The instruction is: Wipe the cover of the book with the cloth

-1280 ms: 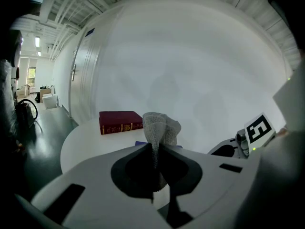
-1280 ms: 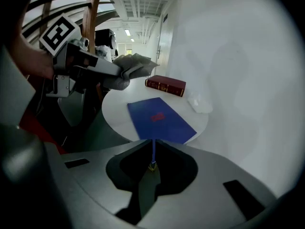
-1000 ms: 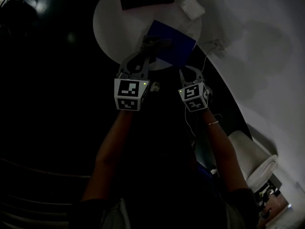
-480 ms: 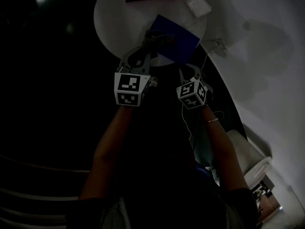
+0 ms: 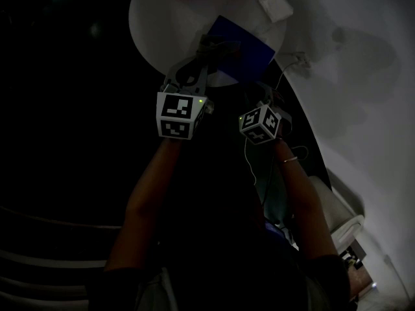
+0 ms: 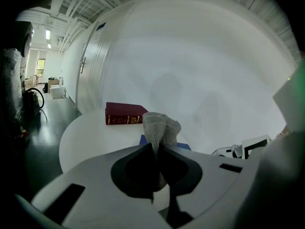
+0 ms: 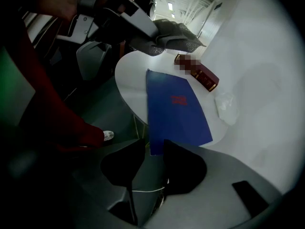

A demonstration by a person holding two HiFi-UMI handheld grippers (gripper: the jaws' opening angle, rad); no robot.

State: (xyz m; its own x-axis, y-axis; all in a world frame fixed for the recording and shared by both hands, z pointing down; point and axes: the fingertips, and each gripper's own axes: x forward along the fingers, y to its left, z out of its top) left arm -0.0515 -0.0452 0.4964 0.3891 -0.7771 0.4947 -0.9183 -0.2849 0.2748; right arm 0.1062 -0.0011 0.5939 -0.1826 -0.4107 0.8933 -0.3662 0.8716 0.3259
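Two grippers hang at a round white table point(image 5: 152, 24), where the blue book point(image 7: 176, 106) lies flat, cover up. The left gripper point(image 6: 156, 149) has its jaws pinched tight on the cloth point(image 6: 161, 128), a grey knit wad bunched up past the tips. The right gripper point(image 7: 155, 151) has its jaws a little apart with nothing in them; the book's near corner sits right at the gap, and I cannot tell whether it touches. The book's long axis runs away from the right gripper towards a dark red book point(image 7: 202, 76) at the far side, with a white crumpled packet point(image 7: 228, 106) off its right edge. The right gripper view takes in the whole cover, with the cloth held up above its far left corner. The left gripper view gives only a blue sliver behind the cloth, yet shows the red book's spine. The head view is dim
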